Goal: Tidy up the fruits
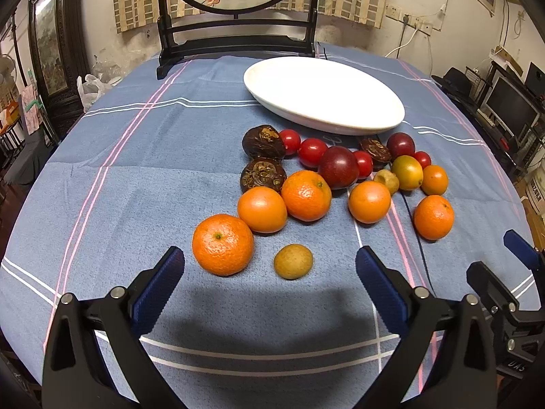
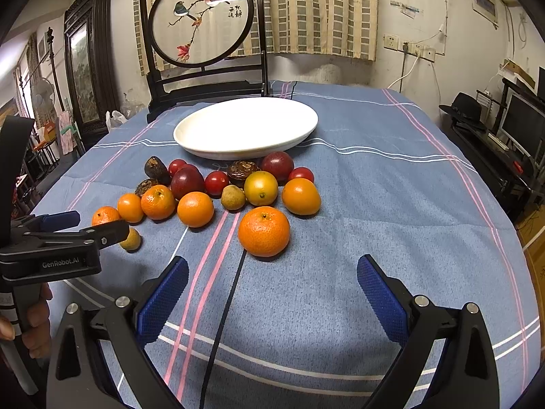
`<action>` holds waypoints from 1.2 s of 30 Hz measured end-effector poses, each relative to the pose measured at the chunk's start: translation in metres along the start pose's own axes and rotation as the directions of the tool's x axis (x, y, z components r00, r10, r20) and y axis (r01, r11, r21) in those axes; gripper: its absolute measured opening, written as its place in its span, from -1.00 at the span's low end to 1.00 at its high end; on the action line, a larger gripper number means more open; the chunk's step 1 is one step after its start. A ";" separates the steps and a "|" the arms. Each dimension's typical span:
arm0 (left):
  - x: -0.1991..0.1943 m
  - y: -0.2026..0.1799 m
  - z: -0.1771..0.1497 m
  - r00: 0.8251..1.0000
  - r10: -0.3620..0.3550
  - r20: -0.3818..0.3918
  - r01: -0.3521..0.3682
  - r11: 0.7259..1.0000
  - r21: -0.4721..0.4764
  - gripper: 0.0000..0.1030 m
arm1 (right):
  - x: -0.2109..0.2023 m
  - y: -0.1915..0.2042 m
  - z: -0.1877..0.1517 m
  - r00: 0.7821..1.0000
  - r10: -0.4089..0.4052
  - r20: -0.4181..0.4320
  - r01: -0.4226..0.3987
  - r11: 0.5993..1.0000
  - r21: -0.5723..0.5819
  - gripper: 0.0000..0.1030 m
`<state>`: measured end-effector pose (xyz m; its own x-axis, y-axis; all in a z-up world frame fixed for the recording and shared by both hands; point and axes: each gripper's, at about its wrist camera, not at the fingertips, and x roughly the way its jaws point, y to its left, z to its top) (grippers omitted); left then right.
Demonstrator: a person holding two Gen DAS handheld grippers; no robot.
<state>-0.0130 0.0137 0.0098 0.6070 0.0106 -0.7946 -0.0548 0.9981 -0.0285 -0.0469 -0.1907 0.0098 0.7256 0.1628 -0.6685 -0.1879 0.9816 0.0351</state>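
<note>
A pile of fruit lies on the blue tablecloth in front of an empty white oval plate (image 1: 323, 93), which also shows in the right wrist view (image 2: 245, 126). There are several mandarins, cherry tomatoes (image 1: 311, 151), dark plums (image 1: 339, 167) and brown water chestnuts (image 1: 263, 141). My left gripper (image 1: 270, 266) is open and empty, just short of a mandarin (image 1: 223, 244) and a small brown longan (image 1: 293, 261). My right gripper (image 2: 272, 272) is open and empty, just short of another mandarin (image 2: 264, 231). The left gripper also shows at the left edge of the right wrist view (image 2: 68, 228).
A dark wooden stand with a round painted screen (image 2: 202, 20) stands at the table's far edge behind the plate. A black cable (image 2: 224, 310) runs across the cloth between my right fingers. A dark cabinet is left of the table, and a desk with monitors is to the right.
</note>
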 end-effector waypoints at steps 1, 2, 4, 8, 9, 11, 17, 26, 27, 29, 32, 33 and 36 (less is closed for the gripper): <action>-0.001 0.000 0.000 1.000 0.000 0.002 0.000 1.000 0.001 0.92 | 0.000 0.000 0.000 1.000 0.000 0.001 0.000 1.000 0.000 0.93; -0.001 0.000 0.000 1.000 0.000 0.004 0.000 1.000 0.001 0.92 | 0.000 0.000 0.000 1.000 0.000 0.002 0.000 1.000 0.000 0.93; -0.002 0.000 0.000 1.000 -0.001 0.005 0.001 1.000 0.001 0.92 | 0.000 0.000 -0.001 1.000 0.001 0.002 -0.001 1.000 0.001 0.93; -0.002 -0.001 0.000 1.000 -0.001 0.004 0.001 1.000 0.004 0.92 | -0.001 0.000 -0.001 1.000 0.001 0.000 -0.001 1.000 0.002 0.93; -0.003 -0.001 0.000 1.000 -0.001 0.005 0.001 1.000 0.004 0.92 | -0.001 0.000 -0.001 1.000 0.001 0.000 -0.001 1.000 0.002 0.93; -0.003 0.000 0.000 1.000 -0.002 0.004 0.002 1.000 0.004 0.92 | -0.001 0.000 -0.001 1.000 0.000 -0.001 0.000 1.000 0.002 0.93; -0.004 -0.001 0.000 1.000 0.000 0.007 0.000 1.000 0.008 0.92 | -0.001 -0.001 -0.001 1.000 0.001 -0.001 -0.001 1.000 0.003 0.93; -0.004 -0.001 -0.003 1.000 -0.002 0.005 0.001 1.000 0.013 0.92 | -0.002 -0.001 -0.005 1.000 0.006 -0.006 -0.006 1.000 0.004 0.93; -0.003 -0.001 -0.004 1.000 0.001 0.003 -0.001 1.000 0.013 0.92 | -0.002 -0.001 -0.005 1.000 0.007 -0.006 -0.007 1.000 0.005 0.93; -0.002 0.000 -0.005 1.000 0.002 -0.003 -0.002 1.000 0.014 0.92 | -0.002 -0.002 -0.006 1.000 0.010 -0.004 -0.010 1.000 0.007 0.93; 0.000 0.007 -0.010 1.000 -0.021 -0.021 0.021 1.000 0.015 0.92 | -0.002 -0.003 -0.008 1.000 0.012 -0.006 -0.012 1.000 0.010 0.93; 0.001 0.010 -0.012 0.999 -0.026 -0.025 0.026 1.000 0.015 0.92 | -0.002 -0.003 -0.010 1.000 0.019 -0.007 -0.019 1.000 0.016 0.93; 0.009 0.024 -0.018 0.998 -0.032 -0.060 0.032 0.999 -0.001 0.91 | -0.001 -0.005 -0.014 0.998 0.061 -0.016 -0.061 0.998 0.029 0.93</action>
<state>-0.0231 0.0366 -0.0094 0.5599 -0.0251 -0.8282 -0.0358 0.9979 -0.0544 -0.0558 -0.1976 0.0003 0.7018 0.2210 -0.6772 -0.2124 0.9723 0.0971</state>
